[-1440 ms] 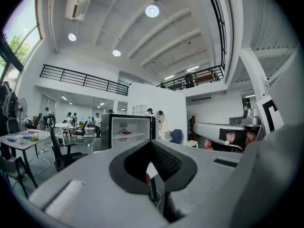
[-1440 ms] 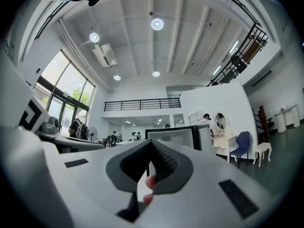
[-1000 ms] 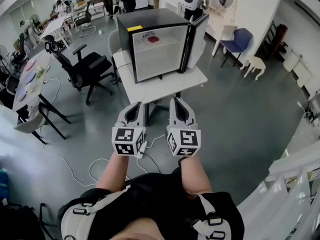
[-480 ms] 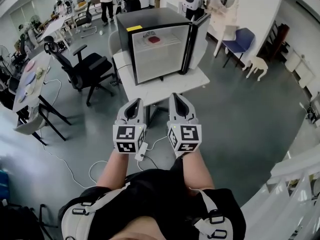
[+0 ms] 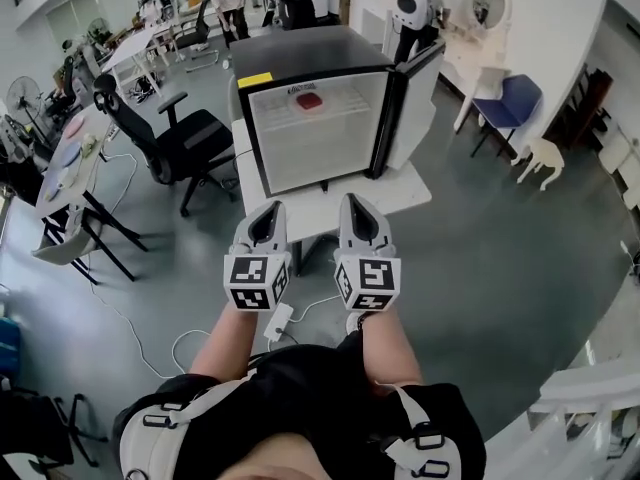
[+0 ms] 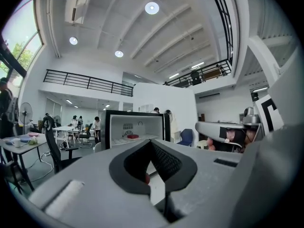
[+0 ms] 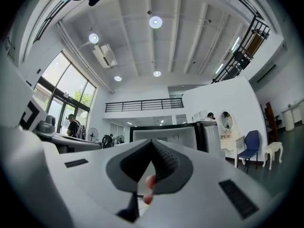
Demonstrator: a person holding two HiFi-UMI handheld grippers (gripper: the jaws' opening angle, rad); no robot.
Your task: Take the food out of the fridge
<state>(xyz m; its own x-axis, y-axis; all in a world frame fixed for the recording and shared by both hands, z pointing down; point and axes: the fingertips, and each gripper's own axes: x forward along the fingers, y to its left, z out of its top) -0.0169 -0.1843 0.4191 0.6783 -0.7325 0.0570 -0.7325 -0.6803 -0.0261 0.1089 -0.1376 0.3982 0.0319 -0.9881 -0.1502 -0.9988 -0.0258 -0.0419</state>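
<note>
A small black fridge (image 5: pixel 318 118) stands on a white table (image 5: pixel 400 190), its door (image 5: pixel 418 93) swung open to the right. A red food item (image 5: pixel 308 99) lies on the upper wire shelf inside; it shows again as the red item (image 6: pixel 133 137) in the left gripper view. My left gripper (image 5: pixel 269 210) and right gripper (image 5: pixel 352 202) are held side by side, pointing at the fridge, short of the table's near edge. Both are shut with nothing between the jaws. In the right gripper view the fridge (image 7: pixel 166 136) is straight ahead.
A black office chair (image 5: pixel 178 138) stands left of the fridge table. Long tables (image 5: pixel 65 163) with dishes run along the left. A blue chair (image 5: pixel 510 103) and white stool (image 5: pixel 540 154) stand at the right. A cable with a white adapter (image 5: pixel 276 320) lies on the floor. People stand at the back.
I have moved toward the fridge with both grippers; the fridge and table now sit closer and larger in view. Both grippers stay shut and side by side.
</note>
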